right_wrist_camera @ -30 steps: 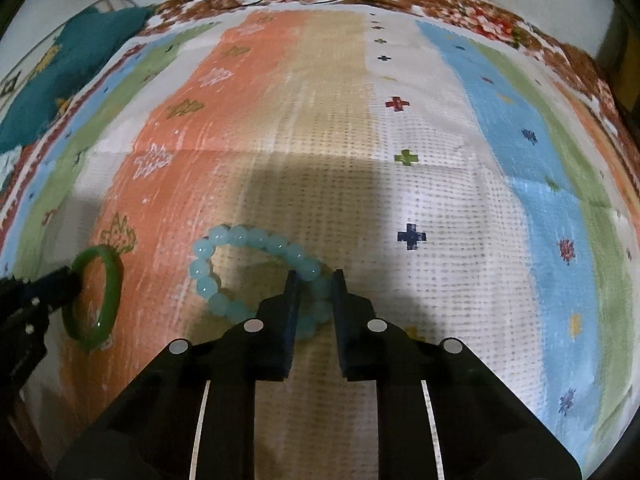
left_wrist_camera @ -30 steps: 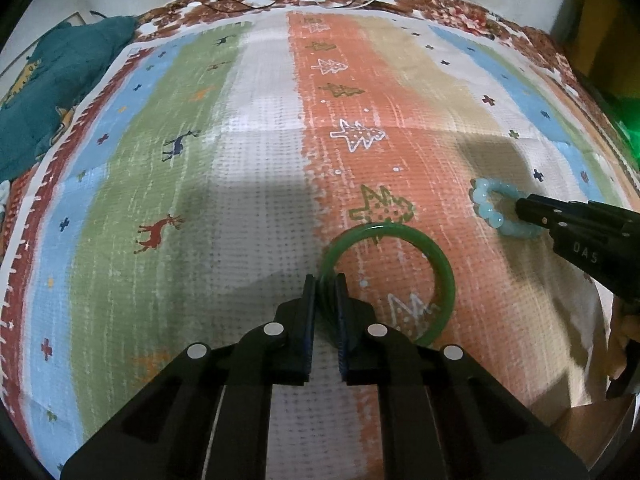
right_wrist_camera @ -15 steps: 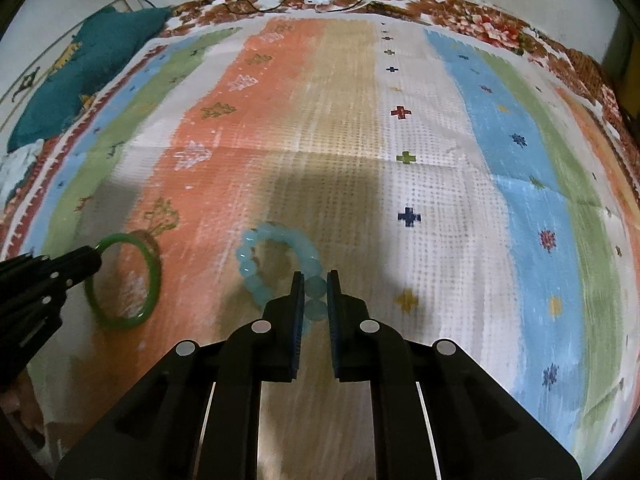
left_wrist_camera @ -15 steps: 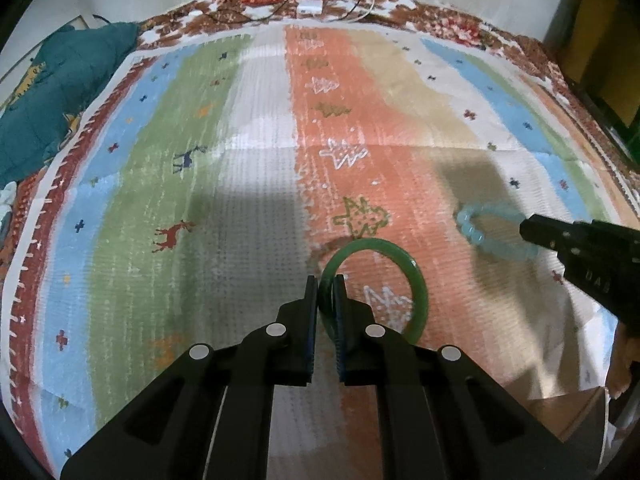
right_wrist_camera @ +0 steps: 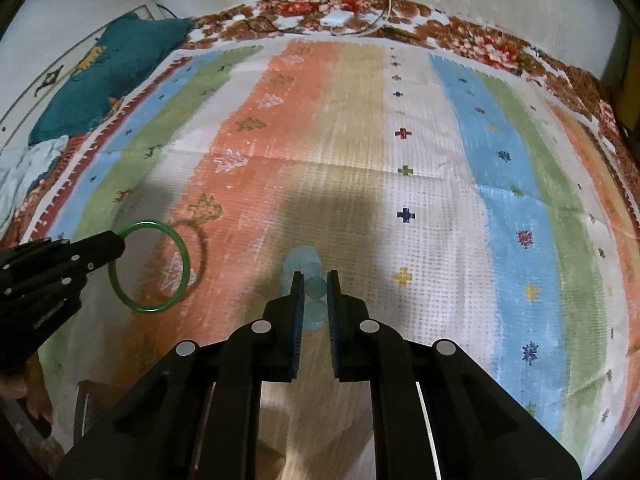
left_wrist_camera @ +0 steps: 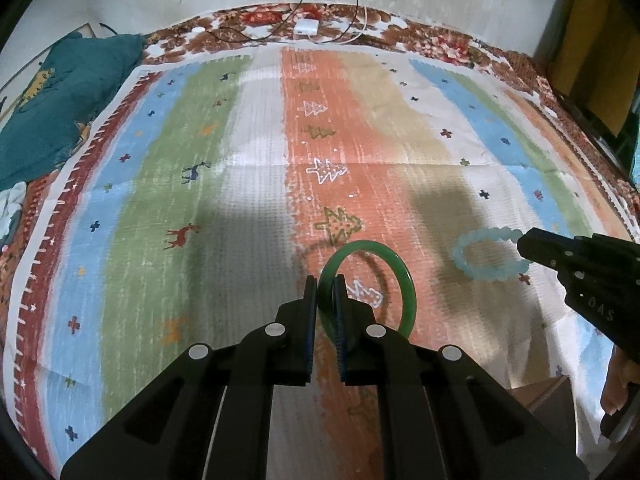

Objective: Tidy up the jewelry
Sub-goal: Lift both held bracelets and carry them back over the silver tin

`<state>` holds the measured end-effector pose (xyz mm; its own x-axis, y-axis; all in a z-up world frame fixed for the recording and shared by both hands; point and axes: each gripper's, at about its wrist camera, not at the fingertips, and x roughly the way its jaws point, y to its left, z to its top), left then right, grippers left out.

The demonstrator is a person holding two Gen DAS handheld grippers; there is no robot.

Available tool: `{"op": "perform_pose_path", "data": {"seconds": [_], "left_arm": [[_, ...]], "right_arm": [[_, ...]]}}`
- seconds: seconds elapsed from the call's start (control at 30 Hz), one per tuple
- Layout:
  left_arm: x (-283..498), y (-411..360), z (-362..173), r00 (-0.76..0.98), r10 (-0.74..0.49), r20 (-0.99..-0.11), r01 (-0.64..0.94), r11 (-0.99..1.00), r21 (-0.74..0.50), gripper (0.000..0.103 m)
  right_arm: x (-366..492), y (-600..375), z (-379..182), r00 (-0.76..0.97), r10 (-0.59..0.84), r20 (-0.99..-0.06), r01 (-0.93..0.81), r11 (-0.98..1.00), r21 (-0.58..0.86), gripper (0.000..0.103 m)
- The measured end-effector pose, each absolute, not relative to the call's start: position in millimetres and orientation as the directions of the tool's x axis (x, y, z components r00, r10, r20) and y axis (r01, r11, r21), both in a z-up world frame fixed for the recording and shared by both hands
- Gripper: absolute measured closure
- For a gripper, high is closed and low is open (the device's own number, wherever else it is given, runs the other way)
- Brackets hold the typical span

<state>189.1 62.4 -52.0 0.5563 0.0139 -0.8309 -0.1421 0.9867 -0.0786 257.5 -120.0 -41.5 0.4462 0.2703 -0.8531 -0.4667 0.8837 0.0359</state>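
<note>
Teal bedding (left_wrist_camera: 60, 108): bunched at the far left, off the edge of the cloth, beside a bit of pale fabric.
Striped cloth (left_wrist_camera: 256, 216): spread flat over the surface, bands of blue, green, white, orange and tan with small deer, tree and cross motifs; a floral brown border runs along its far edge.
Charger and cables (left_wrist_camera: 306, 26): a small white block on the far border, thin wires trailing up the wall.
Left gripper (left_wrist_camera: 325, 294): near centre of its own view, fingers pressed together on the near left rim of the bangle.
Green bangle (left_wrist_camera: 408, 292): pinched at its left rim, held tilted above the orange band with its shadow ring showing on the cloth beneath; in the right wrist view it hangs from the left gripper's tip at the left (right_wrist_camera: 182, 256).
Bead bracelet (left_wrist_camera: 466, 258): pale blue beads, right of the bangle and apart from it, over the tan and white bands; its right end meets the tip of the right gripper.
Right gripper (right_wrist_camera: 313, 292): fingers closed on one or two of the pale blue beads, the rest of the loop seen edge-on just beyond the tips; blur hides whether the loop touches the cloth.
Person's hand (left_wrist_camera: 618, 384): partly visible at the near right edge, under the right gripper's body.
</note>
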Motion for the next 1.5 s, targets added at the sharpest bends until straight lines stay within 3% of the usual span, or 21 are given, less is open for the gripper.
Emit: {"op": "perform_pose_path", "data": {"seconds": [1.5], "left_arm": [[126.7,31.1,-6.5,0.632,-0.027,-0.774,-0.093,0.99,-0.11,0.095]], "right_arm": [[189.1,-150.1,24.9,0.511,0.411,-0.755,-0.53,0.842,0.1,0.091]]}}
